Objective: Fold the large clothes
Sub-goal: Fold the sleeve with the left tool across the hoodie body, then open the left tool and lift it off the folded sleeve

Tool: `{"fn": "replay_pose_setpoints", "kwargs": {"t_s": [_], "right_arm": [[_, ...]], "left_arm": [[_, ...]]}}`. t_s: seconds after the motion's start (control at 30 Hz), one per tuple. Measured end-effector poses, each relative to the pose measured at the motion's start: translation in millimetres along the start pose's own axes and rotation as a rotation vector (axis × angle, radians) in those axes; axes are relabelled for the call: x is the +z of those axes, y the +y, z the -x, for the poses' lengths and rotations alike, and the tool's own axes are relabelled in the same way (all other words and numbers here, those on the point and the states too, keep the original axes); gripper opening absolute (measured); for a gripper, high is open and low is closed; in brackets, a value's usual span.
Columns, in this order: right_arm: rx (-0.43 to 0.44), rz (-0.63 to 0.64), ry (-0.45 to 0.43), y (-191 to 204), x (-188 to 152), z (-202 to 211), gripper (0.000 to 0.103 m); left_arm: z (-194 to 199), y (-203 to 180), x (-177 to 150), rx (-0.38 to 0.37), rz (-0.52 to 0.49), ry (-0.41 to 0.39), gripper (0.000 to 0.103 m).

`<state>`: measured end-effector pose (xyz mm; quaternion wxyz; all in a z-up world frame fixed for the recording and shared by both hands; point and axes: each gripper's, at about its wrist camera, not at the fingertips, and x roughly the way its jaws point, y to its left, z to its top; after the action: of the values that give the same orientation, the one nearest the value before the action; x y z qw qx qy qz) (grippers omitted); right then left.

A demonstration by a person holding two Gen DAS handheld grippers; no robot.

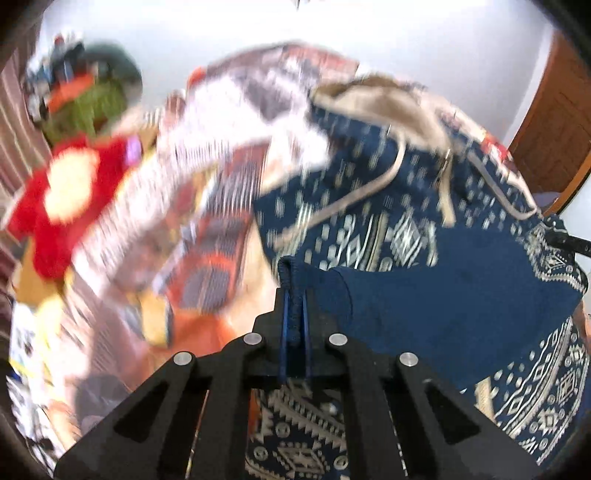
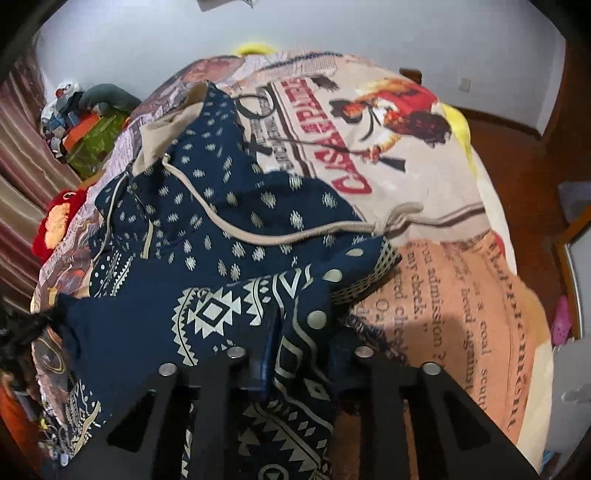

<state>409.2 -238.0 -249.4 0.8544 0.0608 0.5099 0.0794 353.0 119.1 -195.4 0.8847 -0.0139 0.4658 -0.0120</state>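
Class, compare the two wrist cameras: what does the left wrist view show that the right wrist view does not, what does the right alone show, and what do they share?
Only the left wrist view shows the left gripper shut on a ribbed navy hem.

Only the right wrist view shows the right gripper closed on patterned cloth, the red lettering on the bedspread and the wooden floor.

Both show the navy patterned hoodie with its beige drawstring, the red plush toy and the white wall.

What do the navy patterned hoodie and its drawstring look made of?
Navy hoodie: soft matte knit, likely cotton fleece; it drapes in folds and shows a ribbed cuff edge in the left gripper. Drawstring: flat beige woven cord, probably cotton, matte.
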Motion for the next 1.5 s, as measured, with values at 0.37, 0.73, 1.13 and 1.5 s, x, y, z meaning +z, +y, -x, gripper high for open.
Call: {"fn": "replay_pose_setpoints", "kwargs": {"t_s": [0.37, 0.73, 1.13, 1.5], "right_arm": [[-0.055, -0.009, -0.05, -24.8, 26.5, 12.5, 0.007], [0.064, -0.033, -0.024, -20.7, -4.1, 47.4, 0.045], [0.0, 0.132, 0.0, 6.8, -72.1, 77.2, 0.075], [-0.113, 0.096, 0.062, -1.6, -67.7, 35.8, 0.075]], "left_arm": [[-51.3, 12.9, 24.1, 0.045, 0.06, 0.052, 0.005], [-84.8, 38.4, -11.0, 0.009, 0.124, 0.226, 0.016], [-39.9, 43.3, -58.3, 0.002, 0.079, 0.245, 0.053], [-44.7, 19.4, -95.6, 0.045, 0.021, 0.285, 0.054]]}}
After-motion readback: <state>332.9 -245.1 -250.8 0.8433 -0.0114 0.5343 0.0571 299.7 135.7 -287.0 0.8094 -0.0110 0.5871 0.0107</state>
